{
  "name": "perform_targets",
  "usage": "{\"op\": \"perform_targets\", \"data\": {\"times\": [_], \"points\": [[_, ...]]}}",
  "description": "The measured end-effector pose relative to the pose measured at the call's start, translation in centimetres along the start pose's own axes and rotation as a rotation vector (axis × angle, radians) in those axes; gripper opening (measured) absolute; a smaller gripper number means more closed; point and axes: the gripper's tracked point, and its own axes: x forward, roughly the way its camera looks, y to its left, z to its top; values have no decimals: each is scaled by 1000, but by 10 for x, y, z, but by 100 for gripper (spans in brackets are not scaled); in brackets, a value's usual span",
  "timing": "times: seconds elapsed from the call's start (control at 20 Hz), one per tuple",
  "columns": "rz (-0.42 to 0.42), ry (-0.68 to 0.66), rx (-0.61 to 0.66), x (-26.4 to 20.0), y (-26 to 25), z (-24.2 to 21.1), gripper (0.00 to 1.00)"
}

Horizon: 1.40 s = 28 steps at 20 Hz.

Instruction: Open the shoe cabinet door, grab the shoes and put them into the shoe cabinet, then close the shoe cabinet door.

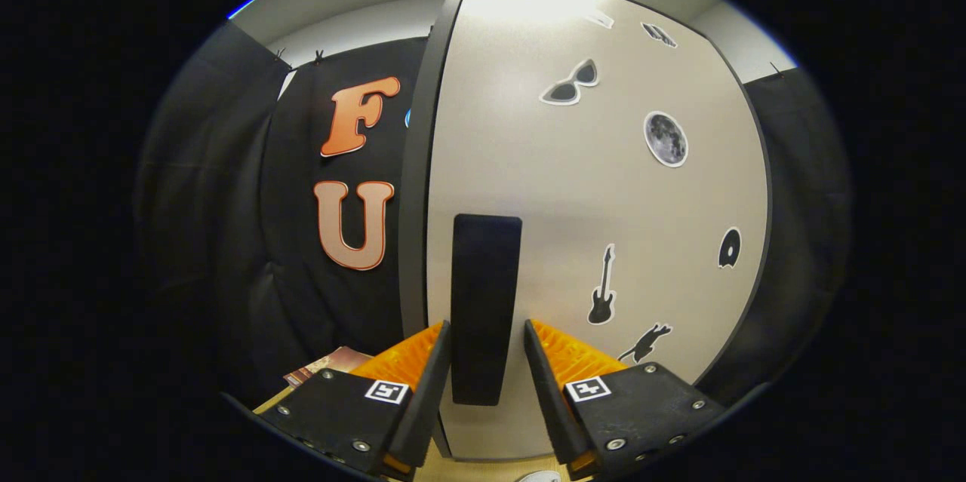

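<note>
Gripper view: claw (487, 361) open, straddling tall matte handle (485, 301) on smooth door (573, 188).

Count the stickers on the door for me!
6: sunglasses, moon, guitar, animal, dark disc, one near the top. A faint seventh may sit beside it.

Hand-held gripper (487, 361): two wedge-shaped fingers, jaws parted, on dark blocky mounts, each with silver screws and a square black-and-white marker tag.

Recording booth: black cloth walls (226, 241) around sticker-decorated shoe cabinet door (604, 188).
</note>
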Motion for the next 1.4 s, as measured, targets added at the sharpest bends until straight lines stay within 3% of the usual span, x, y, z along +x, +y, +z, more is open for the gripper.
{"op": "perform_targets", "data": {"times": [0.1,0.25,0.55,0.95,1.4], "points": [[-17,-11,-26,1,1,1,44],[-9,18,68,2,2,-1,36],[21,40,110,-3,2,-1,21],[80,24,120,-31,-5,0,17],[28,38,142,-94,-40,-6,17]]}}
